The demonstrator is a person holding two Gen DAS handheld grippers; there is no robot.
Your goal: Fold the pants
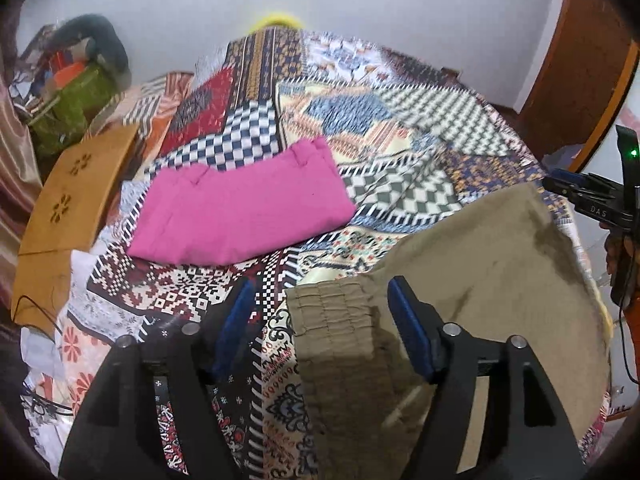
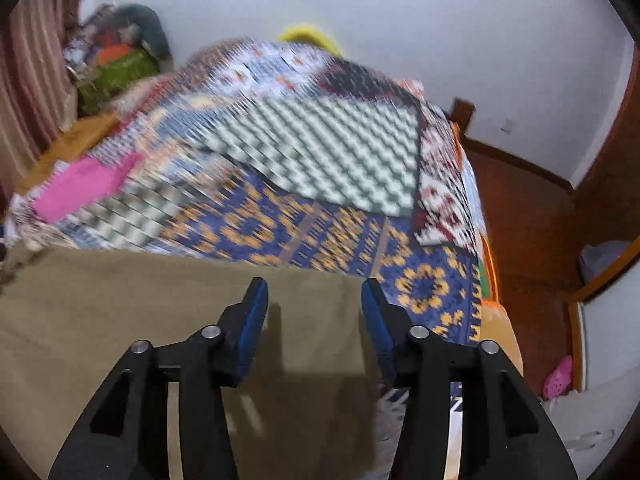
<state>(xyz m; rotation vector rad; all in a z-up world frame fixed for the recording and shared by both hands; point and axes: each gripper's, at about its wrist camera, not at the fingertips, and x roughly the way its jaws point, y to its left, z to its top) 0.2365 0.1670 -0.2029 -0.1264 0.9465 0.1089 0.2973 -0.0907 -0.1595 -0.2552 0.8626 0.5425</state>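
Khaki pants (image 1: 460, 264) lie on the patchwork bedspread (image 1: 400, 128) under both your tongs: left tongs (image 1: 322, 300) spread wide over the elastic waistband, right tongs (image 2: 314, 300) spread above the cloth, neither pinching anything. Folded pink pants (image 1: 240, 208) rest at 11 o'clock, well apart.

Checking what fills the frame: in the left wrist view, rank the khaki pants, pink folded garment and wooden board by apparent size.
1. khaki pants, though nearness to the camera inflates them.
2. pink folded garment.
3. wooden board, partly cut by blur at the edge.
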